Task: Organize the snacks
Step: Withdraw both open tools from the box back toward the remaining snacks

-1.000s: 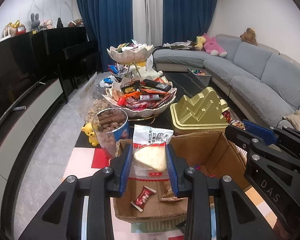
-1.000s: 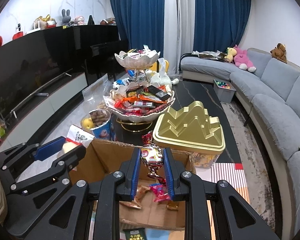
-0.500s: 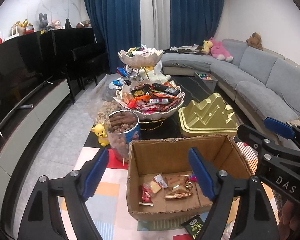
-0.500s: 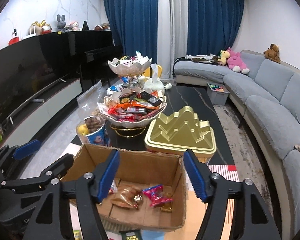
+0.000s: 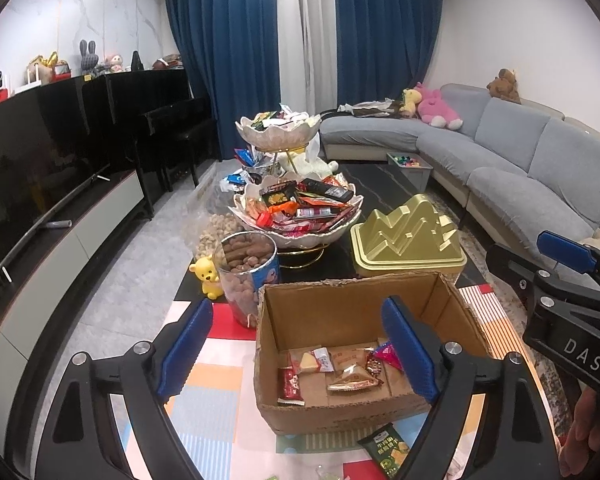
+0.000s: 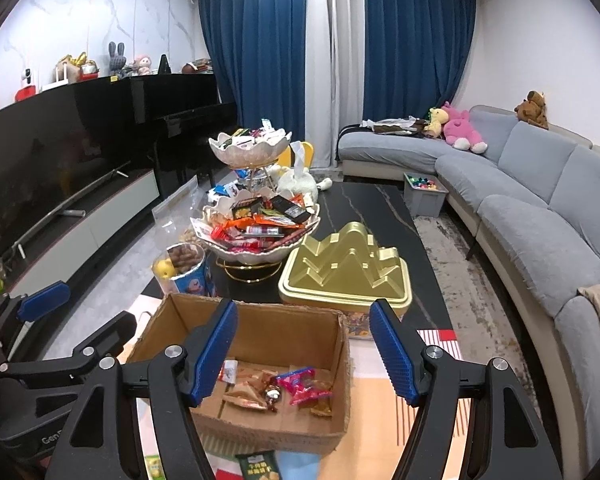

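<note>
An open cardboard box stands on a colourful mat just beyond both grippers. Several wrapped snacks lie on its floor, among them a white packet with a pale wedge and a round foil candy beside pink wrappers. My left gripper hovers above the box's near side. Its jaws are opening, with nothing between the blue pads. My right gripper is open and empty over the same box.
Behind the box are a two-tier shell bowl stand heaped with snacks, a gold mountain-shaped tin, a can of nuts and a yellow bear toy. A green packet lies before the box. A sofa runs along the right.
Both grippers were shut on snacks, the left on the white wedge packet, the right on the foil candy. Both let go; the snacks now lie in the box. Both grippers drew back and up.
</note>
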The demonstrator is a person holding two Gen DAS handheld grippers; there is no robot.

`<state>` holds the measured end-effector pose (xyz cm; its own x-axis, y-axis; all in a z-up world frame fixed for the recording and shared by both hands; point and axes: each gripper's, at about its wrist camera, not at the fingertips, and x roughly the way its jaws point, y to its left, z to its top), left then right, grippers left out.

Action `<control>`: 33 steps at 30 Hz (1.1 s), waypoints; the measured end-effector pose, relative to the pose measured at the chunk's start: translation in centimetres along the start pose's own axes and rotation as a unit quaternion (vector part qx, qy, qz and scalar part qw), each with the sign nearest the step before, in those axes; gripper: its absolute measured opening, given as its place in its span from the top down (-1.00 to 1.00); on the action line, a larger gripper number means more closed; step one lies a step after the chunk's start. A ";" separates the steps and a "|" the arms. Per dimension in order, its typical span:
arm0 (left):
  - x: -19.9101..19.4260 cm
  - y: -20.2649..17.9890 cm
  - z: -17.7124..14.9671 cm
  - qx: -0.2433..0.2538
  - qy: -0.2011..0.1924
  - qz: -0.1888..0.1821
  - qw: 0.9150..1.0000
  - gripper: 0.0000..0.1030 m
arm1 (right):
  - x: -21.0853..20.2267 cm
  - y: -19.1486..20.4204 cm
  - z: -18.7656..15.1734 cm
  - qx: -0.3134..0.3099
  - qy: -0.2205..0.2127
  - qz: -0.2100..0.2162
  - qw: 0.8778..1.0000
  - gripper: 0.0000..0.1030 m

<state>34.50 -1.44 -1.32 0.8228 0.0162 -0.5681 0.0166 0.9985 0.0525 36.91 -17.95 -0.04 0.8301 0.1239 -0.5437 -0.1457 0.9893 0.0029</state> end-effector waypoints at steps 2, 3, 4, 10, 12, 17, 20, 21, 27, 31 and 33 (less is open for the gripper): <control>-0.5 -0.1 -0.1 0.003 -0.003 0.000 1.000 -0.68 | -0.5 -0.1 -0.1 0.002 -0.002 -0.001 1.000 -0.34; -0.7 -0.1 -0.1 0.003 -0.005 0.000 1.000 -0.68 | -0.7 -0.2 -0.2 0.003 -0.003 -0.002 1.000 -0.34; -0.9 -0.1 -0.1 0.004 -0.007 0.000 1.000 -0.68 | -0.9 -0.2 -0.2 0.003 -0.004 -0.002 1.000 -0.34; -2.3 0.0 -0.9 0.002 -0.011 0.003 1.000 -0.68 | -2.5 -0.2 -0.9 -0.001 -0.008 -0.007 1.000 -0.34; -2.8 0.0 -1.2 0.001 -0.009 0.004 1.000 -0.68 | -3.0 -0.2 -1.2 -0.002 -0.008 -0.007 1.000 -0.34; -4.3 -0.3 -2.0 0.008 -0.015 0.006 1.000 -0.68 | -4.3 -0.3 -1.8 -0.002 -0.012 -0.007 1.000 -0.34; -5.1 -0.4 -2.3 0.011 -0.018 0.004 1.000 -0.68 | -5.1 -0.3 -2.3 -0.003 -0.015 -0.006 1.000 -0.34; -5.4 -0.4 -2.5 0.012 -0.019 0.004 1.000 -0.68 | -5.3 -0.3 -2.4 -0.003 -0.016 -0.005 1.000 -0.34; -6.2 -0.8 -3.5 0.012 -0.018 -0.002 1.000 -0.68 | -6.5 -0.3 -3.3 -0.002 -0.022 -0.002 1.000 -0.34; -6.3 -0.9 -4.7 0.014 -0.012 -0.003 1.000 -0.68 | -6.8 -0.3 -4.5 -0.003 -0.020 -0.001 1.000 -0.34; -6.3 -1.0 -5.4 0.014 -0.008 -0.002 1.000 -0.68 | -6.7 -0.3 -5.1 -0.004 -0.017 -0.001 1.000 -0.34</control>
<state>26.26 -2.27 -2.24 0.8311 0.0102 -0.5560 0.0369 0.9966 0.0735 28.62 -19.50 -0.65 0.8483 0.1240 -0.5149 -0.1476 0.9890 -0.0050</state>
